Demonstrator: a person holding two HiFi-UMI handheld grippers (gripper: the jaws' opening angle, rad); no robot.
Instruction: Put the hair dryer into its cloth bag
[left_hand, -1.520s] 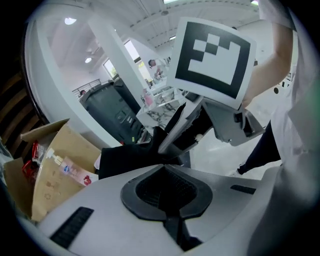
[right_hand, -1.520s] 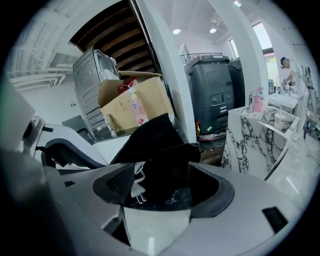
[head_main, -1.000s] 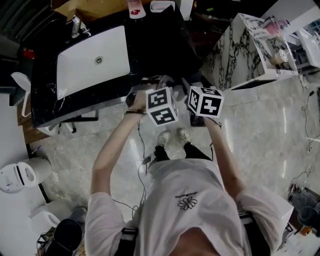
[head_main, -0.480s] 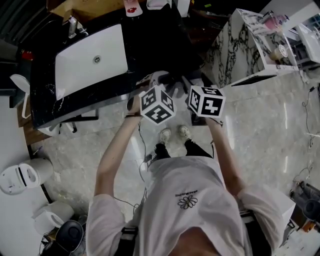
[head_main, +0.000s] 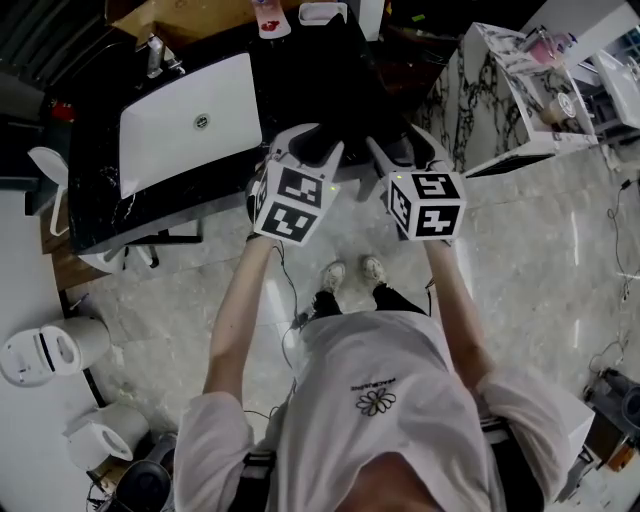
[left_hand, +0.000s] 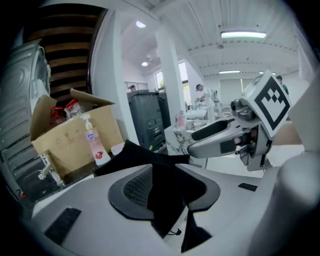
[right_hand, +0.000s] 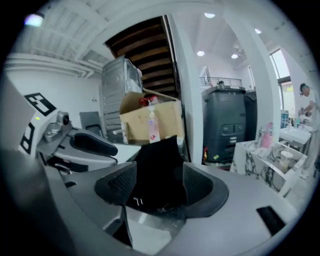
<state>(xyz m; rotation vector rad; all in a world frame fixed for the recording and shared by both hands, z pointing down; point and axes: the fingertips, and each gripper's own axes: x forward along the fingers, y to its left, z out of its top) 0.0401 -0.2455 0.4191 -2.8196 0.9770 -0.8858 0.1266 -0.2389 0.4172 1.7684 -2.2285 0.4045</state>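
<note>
Bag (right_hand: 157, 165) at 12 o'clock sits pinched in your right fingers (right_hand: 117, 187) while your left fingers (left_hand: 135, 187) are opening around it, so one corner may drop.

From my remote station the head view comes through dim and underexposed, with only the white sink (head_main: 190, 125) and streaks of glare on the polished floor (head_main: 520, 250) standing out. Both gripper views bend hard toward their dark, vignetted edges. The ceiling strip lights (left_hand: 243, 34) blow out white, and the cloth bag (right_hand: 157, 170) reads as flat, detailless black.
</note>
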